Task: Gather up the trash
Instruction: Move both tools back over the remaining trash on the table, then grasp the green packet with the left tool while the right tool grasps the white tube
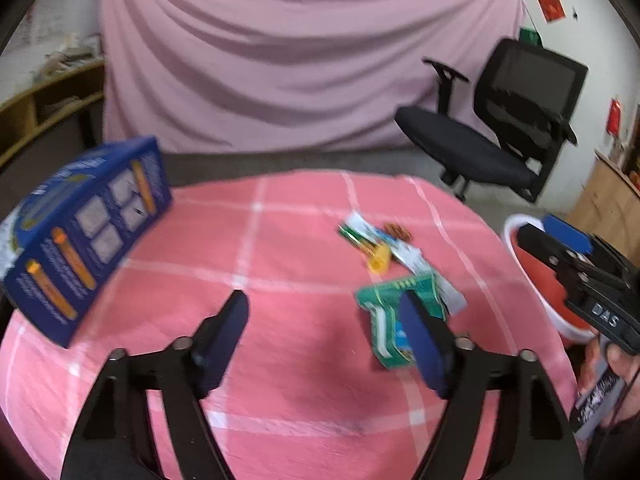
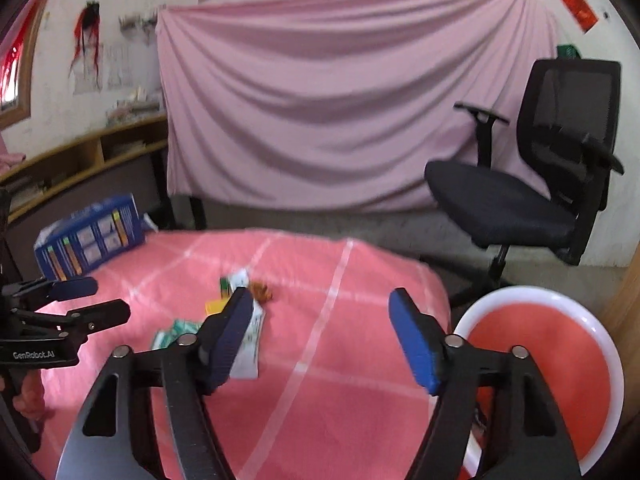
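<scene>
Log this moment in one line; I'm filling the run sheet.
left gripper: open, empty | right gripper: open, empty | wrappers: on pink cloth | red bin: right of table

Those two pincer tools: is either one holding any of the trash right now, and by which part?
Nothing is held. The left gripper and right gripper both stand open above the table; the wrappers lie loose on the pink cloth.

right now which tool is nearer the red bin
Right. The right tool hangs open over the table edge right beside the bin. The left tool is open over the table middle, farther away, by the green wrapper.
</scene>
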Demonstrator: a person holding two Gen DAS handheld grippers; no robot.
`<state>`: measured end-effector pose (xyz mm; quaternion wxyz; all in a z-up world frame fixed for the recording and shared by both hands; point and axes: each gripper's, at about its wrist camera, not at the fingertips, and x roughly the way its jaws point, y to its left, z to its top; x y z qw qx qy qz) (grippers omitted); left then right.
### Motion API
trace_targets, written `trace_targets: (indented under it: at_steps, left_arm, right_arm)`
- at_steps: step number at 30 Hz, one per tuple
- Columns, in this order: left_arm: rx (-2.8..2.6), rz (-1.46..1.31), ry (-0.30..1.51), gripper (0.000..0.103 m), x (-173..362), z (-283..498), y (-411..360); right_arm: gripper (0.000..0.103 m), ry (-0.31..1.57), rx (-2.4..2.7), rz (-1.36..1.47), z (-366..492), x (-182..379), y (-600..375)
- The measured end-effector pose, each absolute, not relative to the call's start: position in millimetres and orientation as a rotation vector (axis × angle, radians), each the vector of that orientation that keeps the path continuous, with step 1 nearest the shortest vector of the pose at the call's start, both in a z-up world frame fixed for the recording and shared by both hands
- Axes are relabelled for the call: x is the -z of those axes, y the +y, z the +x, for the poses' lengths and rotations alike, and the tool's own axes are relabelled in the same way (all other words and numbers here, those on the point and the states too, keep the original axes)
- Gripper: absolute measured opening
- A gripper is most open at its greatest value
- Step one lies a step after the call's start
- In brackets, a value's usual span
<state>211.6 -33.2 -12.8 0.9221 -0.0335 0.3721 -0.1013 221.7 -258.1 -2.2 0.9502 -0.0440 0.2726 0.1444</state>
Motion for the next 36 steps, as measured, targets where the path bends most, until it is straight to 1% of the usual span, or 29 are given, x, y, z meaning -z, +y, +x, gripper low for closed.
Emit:
trace_targets:
  at_steps: [1, 3, 6, 7, 10, 14, 15, 17, 19, 20, 26, 29, 36]
  left_arm:
    - [0.229, -0.066, 0.788, 0.061, 15.4, 213.9, -35.9]
    - [0.265, -0.062, 0.832, 0.05, 19.9, 218.1, -40.9]
    - [0.319, -0.073, 0.903, 0.041, 27.7, 224.5, -46.9]
    - [0.338, -0.085, 0.935, 0.04, 32.1, 227.2, -49.0]
    - [0.348, -0.092, 0.943, 0.039, 29.6, 228.6, -51.4]
    - [0.362, -0.084, 0.955, 0.028, 28.0, 230.3, -55.2]
    - [0.364, -0.081, 0.957, 0.023, 27.3, 230.3, -55.6]
    - [0.363, -0.078, 0.964, 0.015, 28.0, 232.3, -55.6]
    - [0.358, -0.08, 0.964, 0.012, 28.3, 232.7, -55.4]
    - [0.356, -0.08, 0.962, 0.01, 28.0, 232.1, -55.1]
    - [0.346, -0.056, 0.936, 0.004, 24.7, 224.6, -55.5]
    - [0.325, -0.054, 0.912, 0.003, 22.2, 221.5, -53.4]
    - [0.254, -0.08, 0.867, 0.002, 18.4, 217.2, -40.6]
  right_arm:
    - [0.064, 0.564, -0.295, -0.091, 222.4, 3.9, -257.9]
    - [0.063, 0.582, -0.299, -0.093, 223.8, 5.9, -257.8]
    - [0.063, 0.604, -0.307, -0.088, 226.1, 8.6, -258.2]
    - [0.063, 0.612, -0.312, -0.083, 226.8, 9.4, -259.1]
    - [0.063, 0.636, -0.324, -0.066, 231.8, 10.0, -261.7]
    - [0.063, 0.671, -0.331, -0.044, 237.6, 14.3, -265.0]
    - [0.063, 0.68, -0.333, -0.041, 238.9, 15.3, -265.6]
    - [0.063, 0.692, -0.335, -0.042, 240.5, 16.5, -265.0]
    - [0.063, 0.703, -0.34, -0.05, 241.8, 17.9, -262.9]
    - [0.063, 0.708, -0.343, -0.055, 242.2, 18.9, -261.7]
    - [0.063, 0.755, -0.377, -0.115, 245.2, 25.5, -248.2]
    - [0.057, 0.777, -0.403, -0.146, 245.1, 29.2, -240.2]
    - [0.052, 0.849, -0.47, -0.185, 246.3, 39.6, -222.3]
